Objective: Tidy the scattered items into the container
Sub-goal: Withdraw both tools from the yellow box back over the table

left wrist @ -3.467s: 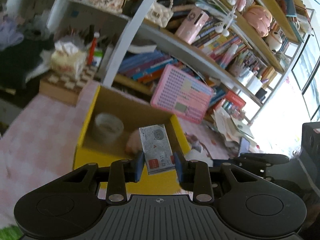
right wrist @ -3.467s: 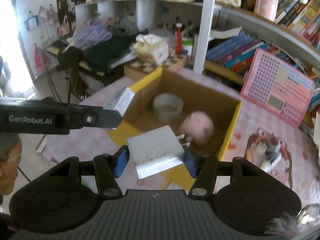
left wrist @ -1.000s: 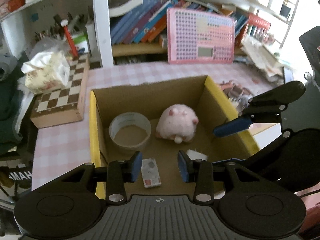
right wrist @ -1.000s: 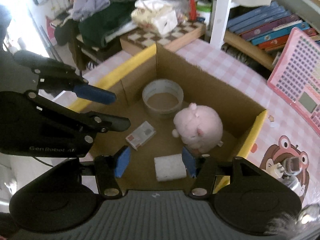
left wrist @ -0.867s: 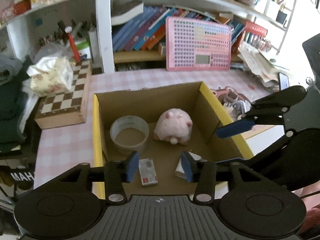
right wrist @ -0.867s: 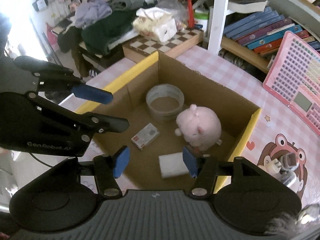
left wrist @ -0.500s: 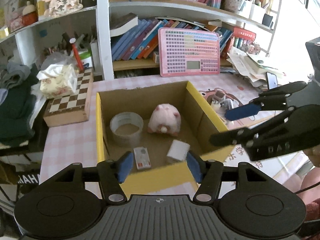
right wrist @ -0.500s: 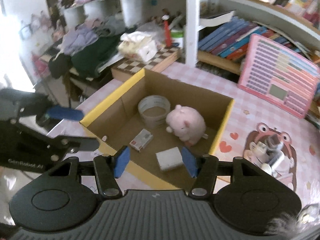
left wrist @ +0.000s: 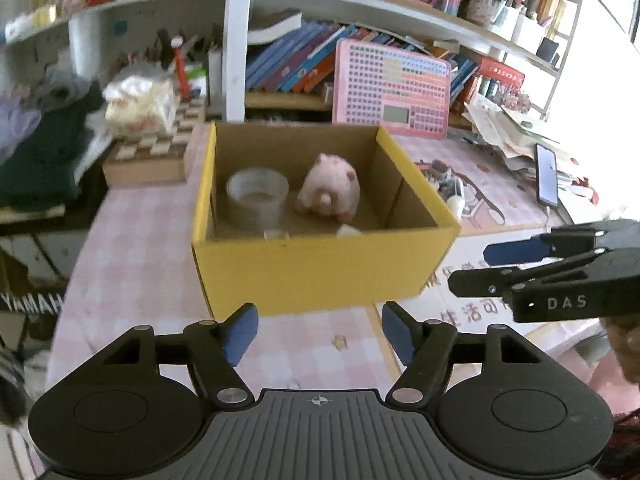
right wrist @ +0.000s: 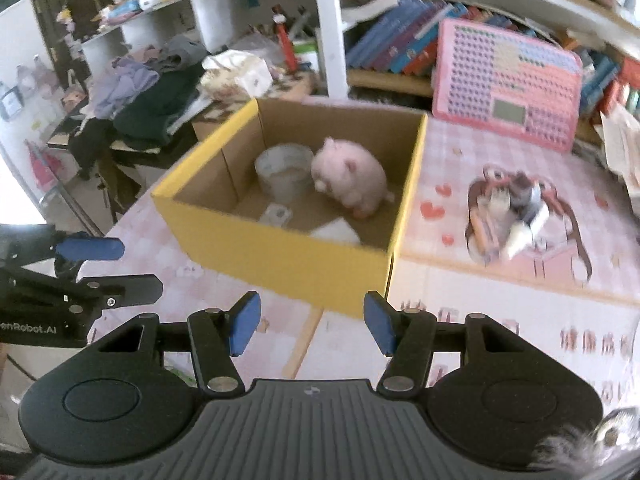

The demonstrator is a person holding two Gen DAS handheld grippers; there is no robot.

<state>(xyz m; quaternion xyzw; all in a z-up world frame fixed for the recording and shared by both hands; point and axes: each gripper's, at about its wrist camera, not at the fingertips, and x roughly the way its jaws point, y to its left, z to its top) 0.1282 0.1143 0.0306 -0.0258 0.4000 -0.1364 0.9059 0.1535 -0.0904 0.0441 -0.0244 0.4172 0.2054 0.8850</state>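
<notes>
Both my grippers released, nothing held: left [left wrist: 318, 330], right [right wrist: 311, 326], hanging short of box [right wrist: 280, 260]. Inside box: tape roll [right wrist: 284, 172], pig plush [right wrist: 350, 182], card pack [right wrist: 277, 213], white block [right wrist: 336, 230]. Drop-off step looks done, I judge. Next: check clutter on bear mat [right wrist: 516, 208], pick if it counts.

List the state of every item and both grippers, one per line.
left gripper: open, empty, short of the box
right gripper: open, empty, short of the box
yellow cardboard box: open-topped, upright
tape roll: in the box, lying flat
pink plush pig: in the box, beside the tape roll
small card box: flat on the box floor
white block: flat on the box floor
</notes>
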